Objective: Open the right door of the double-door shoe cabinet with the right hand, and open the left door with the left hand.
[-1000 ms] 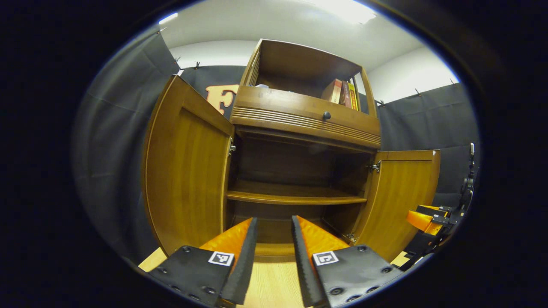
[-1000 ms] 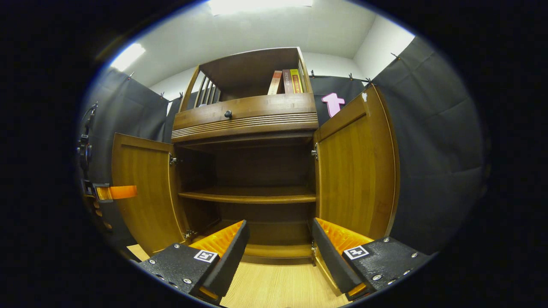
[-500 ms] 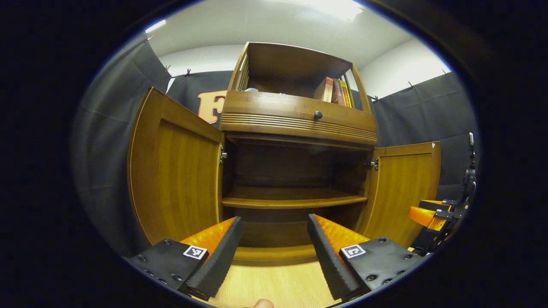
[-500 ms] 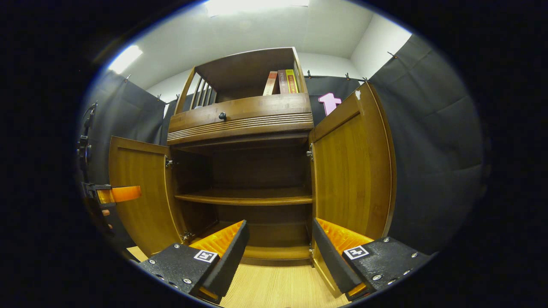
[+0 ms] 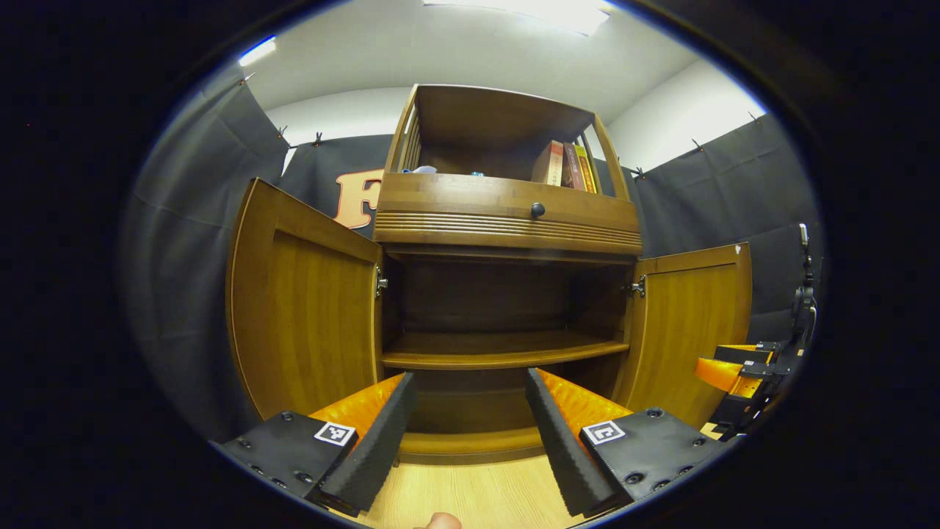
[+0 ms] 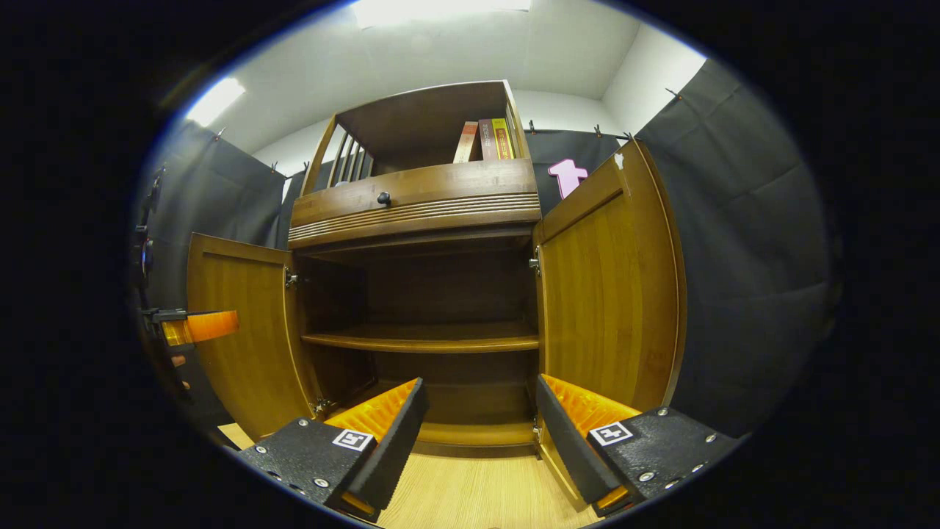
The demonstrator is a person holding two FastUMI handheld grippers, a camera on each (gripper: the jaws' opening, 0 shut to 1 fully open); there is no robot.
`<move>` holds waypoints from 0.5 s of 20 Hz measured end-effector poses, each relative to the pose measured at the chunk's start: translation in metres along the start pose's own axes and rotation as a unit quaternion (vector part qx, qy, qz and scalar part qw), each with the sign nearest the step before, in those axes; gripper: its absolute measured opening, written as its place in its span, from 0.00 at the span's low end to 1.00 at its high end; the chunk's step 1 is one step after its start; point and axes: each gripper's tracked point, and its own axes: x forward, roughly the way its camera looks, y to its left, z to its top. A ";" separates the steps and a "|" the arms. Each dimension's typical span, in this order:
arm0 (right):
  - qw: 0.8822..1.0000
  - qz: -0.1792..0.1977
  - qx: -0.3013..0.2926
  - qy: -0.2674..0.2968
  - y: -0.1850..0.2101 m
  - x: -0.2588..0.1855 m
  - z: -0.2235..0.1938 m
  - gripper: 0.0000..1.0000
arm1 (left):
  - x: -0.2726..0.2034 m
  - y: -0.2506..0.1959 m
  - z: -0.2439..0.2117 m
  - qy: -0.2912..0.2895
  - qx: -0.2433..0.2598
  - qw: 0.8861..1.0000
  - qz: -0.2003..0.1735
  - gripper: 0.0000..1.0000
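Doors: left door and right door stand open; both hand-held grippers spread wide, empty; book titles illegible.

My left hand-held gripper is level, its two fingers spread wide with nothing between them. My right hand-held gripper sits the same way, fingers apart and gripping nothing. In the left gripper view a fingertip peeks in at the bottom edge.
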 end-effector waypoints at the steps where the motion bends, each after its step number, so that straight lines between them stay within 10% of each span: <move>1: 1.000 0.000 -0.001 -0.001 0.000 0.000 0.001 0.92 | 0.000 0.000 0.002 -0.001 0.000 1.000 0.000 0.95; 10: 1.000 0.000 -0.002 -0.002 0.000 0.000 0.001 0.92 | -0.001 -0.001 0.001 -0.003 0.002 1.000 -0.003 0.96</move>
